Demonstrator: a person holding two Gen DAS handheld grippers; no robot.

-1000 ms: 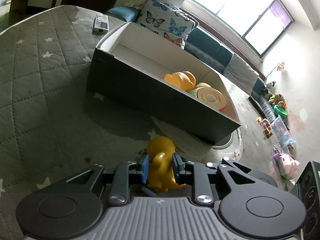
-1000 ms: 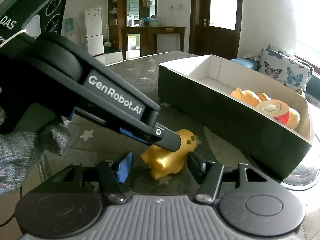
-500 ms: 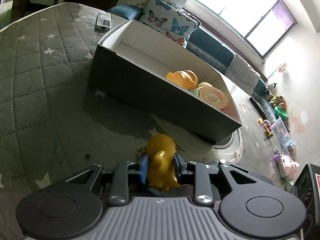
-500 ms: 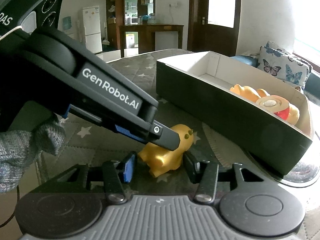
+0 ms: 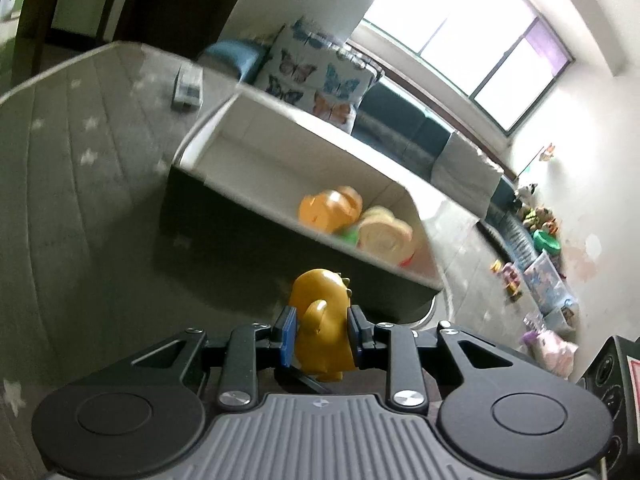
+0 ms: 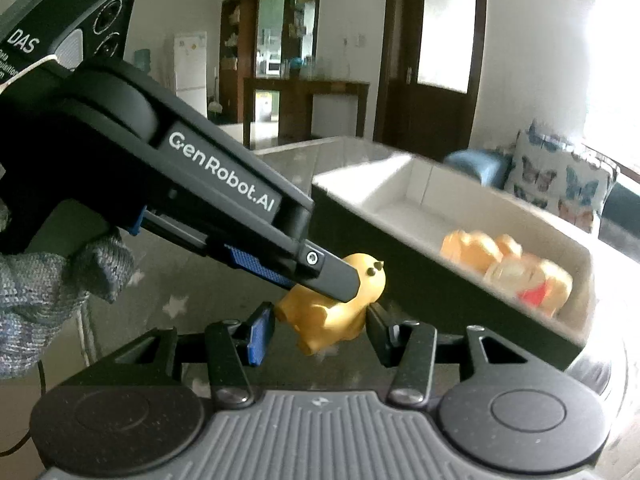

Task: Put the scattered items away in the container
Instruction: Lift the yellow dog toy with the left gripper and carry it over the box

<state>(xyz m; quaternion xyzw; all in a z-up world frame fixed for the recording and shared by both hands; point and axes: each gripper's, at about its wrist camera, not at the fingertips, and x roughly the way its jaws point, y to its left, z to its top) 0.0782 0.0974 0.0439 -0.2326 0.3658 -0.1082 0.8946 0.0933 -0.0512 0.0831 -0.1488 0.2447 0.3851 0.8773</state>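
Observation:
A yellow toy animal (image 5: 320, 320) hangs a little above the grey star mat (image 5: 80, 200), just in front of the dark box (image 5: 240, 236) with white inner walls. My left gripper (image 5: 322, 332) is shut on its sides. In the right wrist view the left gripper (image 6: 352, 284) reaches in from the upper left across the same toy (image 6: 332, 316). My right gripper (image 6: 318, 328) is shut on it too, one pad at the tail and one at the front. The box (image 6: 420, 292) holds an orange toy (image 5: 328, 208) and a round cream piece (image 5: 384, 236).
A small remote-like device (image 5: 187, 86) lies on the mat beyond the box. A butterfly cushion (image 5: 316, 76) and a dark sofa stand behind. Several toys (image 5: 540, 272) litter the floor at right. A gloved hand (image 6: 48, 292) holds the left gripper.
My right gripper's jaws have closed onto the yellow toy. Both grippers have risen together, lifting the toy off the mat toward the box's near wall.

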